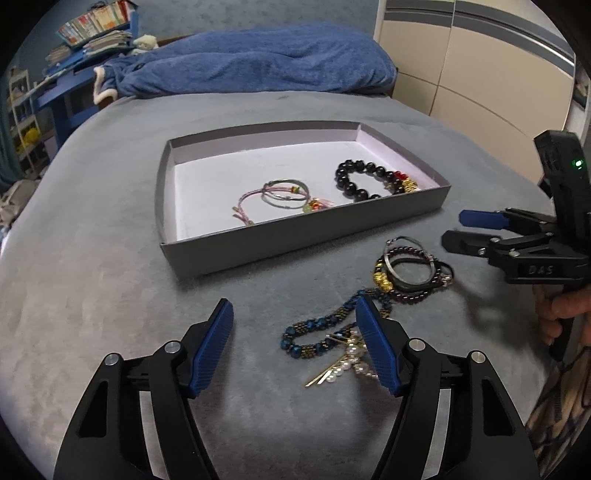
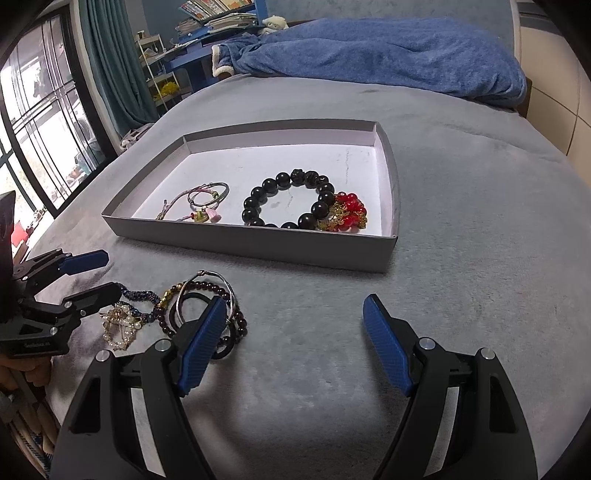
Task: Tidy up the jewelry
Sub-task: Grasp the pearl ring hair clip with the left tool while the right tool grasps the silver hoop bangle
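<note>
A grey shallow box [image 1: 295,242] [image 2: 258,242] lies on the grey bed. It holds a black bead bracelet [image 1: 364,177] [image 2: 291,197] with red and gold charms [image 2: 349,212], and thin pink and silver bangles [image 1: 282,194] [image 2: 205,197]. In front of the box lies a loose pile: a blue beaded bracelet [image 1: 317,328], a pearl piece [image 1: 347,363] [image 2: 122,326], dark garnet beads with silver rings [image 1: 413,267] [image 2: 207,295]. My left gripper [image 1: 295,343] [image 2: 99,275] is open and empty, low over the blue bracelet. My right gripper [image 2: 295,339] [image 1: 456,229] is open and empty, right of the pile.
A blue blanket [image 1: 258,62] [image 2: 388,51] lies bunched at the far end of the bed. Blue shelves with books [image 1: 92,33] stand beyond it. A window [image 2: 40,122] is at the left and cream wardrobe doors [image 1: 480,74] at the right.
</note>
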`<state>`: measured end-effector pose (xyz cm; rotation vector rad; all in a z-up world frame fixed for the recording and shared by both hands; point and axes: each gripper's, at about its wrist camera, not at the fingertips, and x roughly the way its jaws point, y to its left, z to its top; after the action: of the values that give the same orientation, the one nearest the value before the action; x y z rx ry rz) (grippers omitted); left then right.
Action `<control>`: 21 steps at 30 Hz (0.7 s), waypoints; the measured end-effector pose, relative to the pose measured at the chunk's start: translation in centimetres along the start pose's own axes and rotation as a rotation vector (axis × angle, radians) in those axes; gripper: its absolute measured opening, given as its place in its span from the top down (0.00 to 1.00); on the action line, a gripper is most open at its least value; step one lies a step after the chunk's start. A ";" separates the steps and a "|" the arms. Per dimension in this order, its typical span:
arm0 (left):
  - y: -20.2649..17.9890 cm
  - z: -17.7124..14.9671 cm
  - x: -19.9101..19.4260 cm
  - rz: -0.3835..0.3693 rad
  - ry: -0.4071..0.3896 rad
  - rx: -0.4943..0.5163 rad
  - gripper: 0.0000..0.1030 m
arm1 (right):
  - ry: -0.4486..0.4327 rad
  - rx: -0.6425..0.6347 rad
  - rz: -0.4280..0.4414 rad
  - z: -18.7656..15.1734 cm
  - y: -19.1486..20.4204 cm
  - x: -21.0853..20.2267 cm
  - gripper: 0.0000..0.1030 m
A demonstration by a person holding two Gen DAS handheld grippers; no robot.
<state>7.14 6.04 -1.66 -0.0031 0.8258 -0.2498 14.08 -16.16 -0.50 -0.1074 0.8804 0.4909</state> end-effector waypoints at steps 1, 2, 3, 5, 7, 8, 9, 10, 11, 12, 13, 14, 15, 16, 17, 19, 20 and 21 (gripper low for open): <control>0.0 0.0 -0.1 -0.019 -0.001 -0.004 0.32 | 0.001 -0.001 0.001 0.0 0.0 0.0 0.26; -0.1 0.0 -0.1 -0.044 -0.001 -0.009 0.32 | 0.002 -0.001 0.002 0.1 0.1 0.1 0.26; -0.3 0.0 -0.2 -0.061 -0.001 -0.008 0.32 | 0.003 -0.001 0.002 0.1 0.1 0.2 0.26; -0.9 -0.2 -0.4 -0.078 -0.001 0.012 0.32 | 0.006 0.000 0.003 0.2 0.0 0.3 0.26; -1.7 -0.5 -0.6 -0.086 -0.001 0.042 0.32 | 0.009 0.005 0.003 0.2 -0.2 0.4 0.26; -2.1 -0.6 -0.6 -0.089 -0.001 0.050 0.32 | 0.010 0.006 0.003 0.2 -0.1 0.5 0.26; -2.3 -0.7 -0.6 -0.092 0.001 0.056 0.32 | 0.010 0.007 0.004 0.3 -0.2 0.6 0.26; -2.6 -0.8 -0.6 -0.092 0.004 0.067 0.32 | 0.010 0.008 0.004 0.3 -0.2 0.6 0.26; -3.1 -1.0 -0.6 -0.088 0.006 0.088 0.32 | 0.010 0.007 0.005 0.3 -0.1 0.6 0.26; -3.4 -1.1 -0.6 -0.085 0.007 0.106 0.32 | 0.010 0.007 0.005 0.3 -0.2 0.6 0.26; -3.8 -1.1 -0.6 -0.083 0.007 0.125 0.32 | 0.010 0.006 0.006 0.3 -0.1 0.7 0.26; -4.3 -1.3 -0.6 -0.079 0.009 0.150 0.32 | 0.010 0.005 0.007 0.3 -0.1 0.7 0.26; -4.6 -1.4 -0.5 -0.074 0.013 0.167 0.33 | 0.009 0.004 0.007 0.3 -0.1 0.7 0.26; -4.8 -1.5 -0.3 -0.068 0.018 0.184 0.37 | 0.008 0.004 0.008 0.3 -0.1 0.7 0.26; -5.2 -1.7 -0.1 -0.060 0.029 0.205 0.41 | 0.007 0.004 0.009 0.3 -0.1 0.7 0.26; -5.5 -1.9 0.2 -0.043 0.041 0.229 0.48 | 0.005 0.006 0.010 0.3 0.0 0.7 0.26; -5.6 -2.0 0.2 -0.042 0.042 0.235 0.49 | 0.004 0.007 0.011 0.3 0.0 0.7 0.26; -5.5 -2.0 0.1 -0.043 0.039 0.235 0.49 | 0.003 0.007 0.012 0.3 -0.1 0.7 0.27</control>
<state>4.59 0.82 -2.53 0.2051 0.8322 -0.3870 14.70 -15.89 -0.78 -0.0965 0.8857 0.4984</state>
